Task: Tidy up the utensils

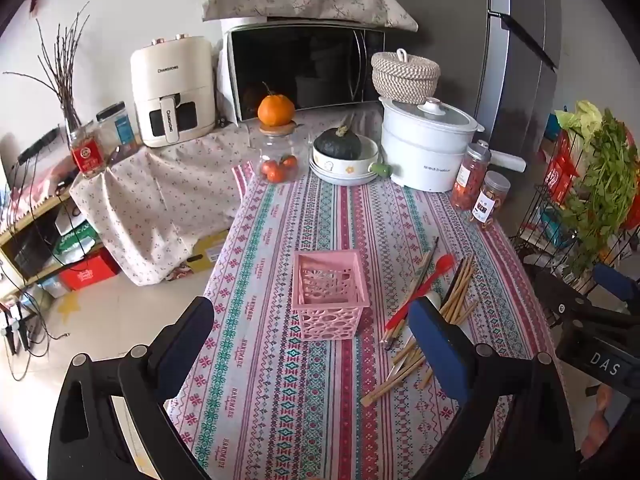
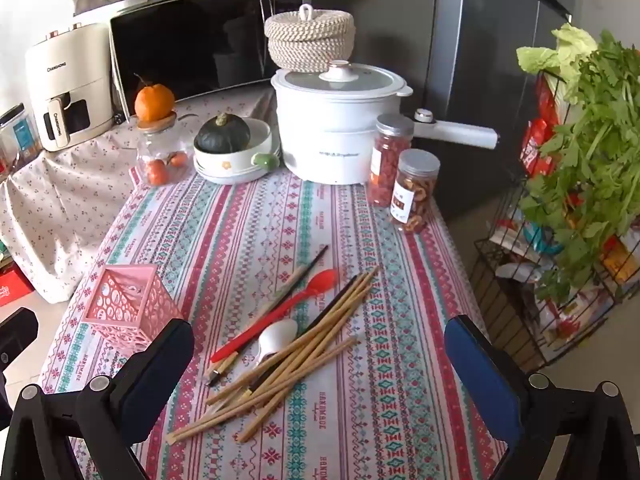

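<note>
Both grippers above the near end of the table (image 2: 400, 420), nothing gripped. Left gripper (image 1: 312, 344): jaws spread wide, empty. Right gripper (image 2: 320, 364): jaws spread wide, empty.

Basket (image 1: 330, 296), pink, perforated, upright, mouth up. Looks empty, though its floor is only partly visible. Directly ahead of the left gripper, between its fingers in that view.

Utensils lie loose in a heap on the cloth, right of the basket and apart from it: chopsticks (image 2: 296, 364), red spoon (image 2: 280, 312), white spoon (image 2: 276, 340). At least one dark stick among the pale ones.

Key relation: the heap sits straight ahead of the right gripper, centred between its jaws. Long axes run diagonally, near-left to far-right, so roughly oblique to the jaw line. White spoon partly under the chopsticks, bowl toward the far side.

Judgement: right gripper is the nearer for a pick; the basket lies to its left. Sticks overlap, so a single one may drag its neighbours.
</note>
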`<move>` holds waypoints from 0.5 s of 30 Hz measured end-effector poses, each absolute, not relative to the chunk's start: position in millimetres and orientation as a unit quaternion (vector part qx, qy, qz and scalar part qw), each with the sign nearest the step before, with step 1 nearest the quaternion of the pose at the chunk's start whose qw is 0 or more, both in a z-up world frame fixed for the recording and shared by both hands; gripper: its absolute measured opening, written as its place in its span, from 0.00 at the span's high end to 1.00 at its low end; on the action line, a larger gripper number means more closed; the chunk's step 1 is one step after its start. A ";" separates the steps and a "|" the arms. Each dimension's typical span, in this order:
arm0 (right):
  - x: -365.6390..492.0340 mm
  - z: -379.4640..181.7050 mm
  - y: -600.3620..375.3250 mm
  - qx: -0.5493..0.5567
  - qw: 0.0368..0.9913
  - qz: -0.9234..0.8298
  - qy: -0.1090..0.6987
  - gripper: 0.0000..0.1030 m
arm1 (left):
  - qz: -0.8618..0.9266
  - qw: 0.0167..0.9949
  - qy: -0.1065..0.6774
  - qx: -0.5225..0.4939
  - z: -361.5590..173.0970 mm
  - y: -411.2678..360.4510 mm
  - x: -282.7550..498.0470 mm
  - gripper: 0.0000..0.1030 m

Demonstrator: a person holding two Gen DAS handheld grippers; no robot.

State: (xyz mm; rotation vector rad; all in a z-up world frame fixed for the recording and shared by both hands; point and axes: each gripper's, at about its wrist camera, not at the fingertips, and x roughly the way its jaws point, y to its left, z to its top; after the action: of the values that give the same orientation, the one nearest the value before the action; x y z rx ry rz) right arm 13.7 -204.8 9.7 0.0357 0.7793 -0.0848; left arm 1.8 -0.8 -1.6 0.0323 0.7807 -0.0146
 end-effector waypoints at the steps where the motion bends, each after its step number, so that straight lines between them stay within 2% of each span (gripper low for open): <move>1: 13.8 9.3 -203.3 0.017 0.924 -0.041 0.381 0.00 | -0.007 0.924 0.382 0.017 -2.3 -1.5 2.8 0.04; 15: 13.0 9.7 -205.0 0.024 0.928 -0.038 0.369 0.00 | -0.011 0.929 0.369 0.005 0.4 1.8 -1.1 0.04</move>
State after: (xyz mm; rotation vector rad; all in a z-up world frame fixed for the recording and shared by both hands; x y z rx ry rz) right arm 13.0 -205.0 9.7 0.0492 0.7564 -0.0773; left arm -1.1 1.8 0.4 0.0105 0.7551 -0.0229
